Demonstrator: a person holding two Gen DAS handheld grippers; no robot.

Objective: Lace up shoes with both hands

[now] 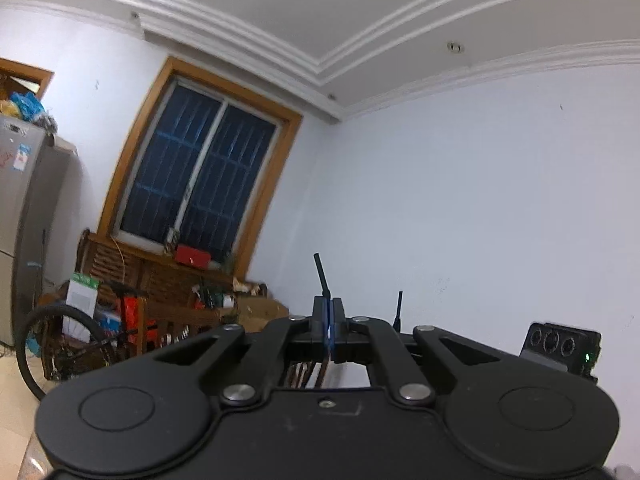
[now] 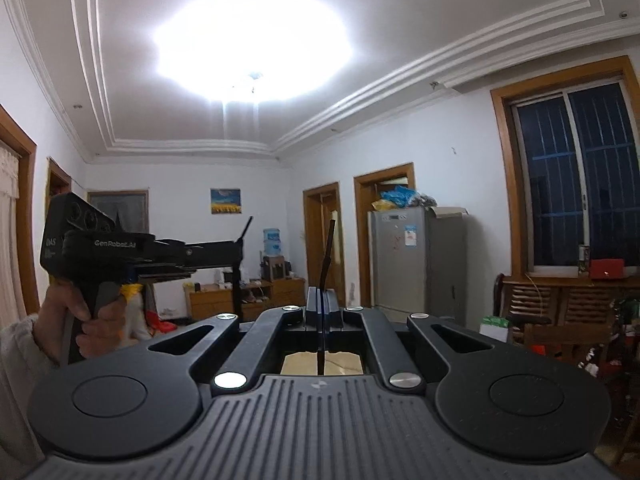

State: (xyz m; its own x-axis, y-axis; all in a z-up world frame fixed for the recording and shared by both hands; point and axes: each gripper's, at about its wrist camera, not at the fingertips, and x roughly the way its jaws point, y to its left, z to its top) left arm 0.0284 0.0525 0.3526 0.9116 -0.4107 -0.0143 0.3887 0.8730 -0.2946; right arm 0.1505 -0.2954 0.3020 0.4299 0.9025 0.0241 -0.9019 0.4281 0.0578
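Claws level at the room: left claw [image 1: 328, 322] and right claw [image 2: 322, 312] each clenched on a black lace end [image 1: 322, 276] standing toward twelve o'clock; no shoe visible.

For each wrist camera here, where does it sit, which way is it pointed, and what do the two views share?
Left wrist: sits on the left gripper, facing level toward a white wall corner and the wood-framed dark window; jaws shut on a black lace end.
Right wrist: sits on the right gripper, facing down the room; jaws shut on a black lace; the bare hand holding the left gripper shows.
Shared: window, grey fridge.
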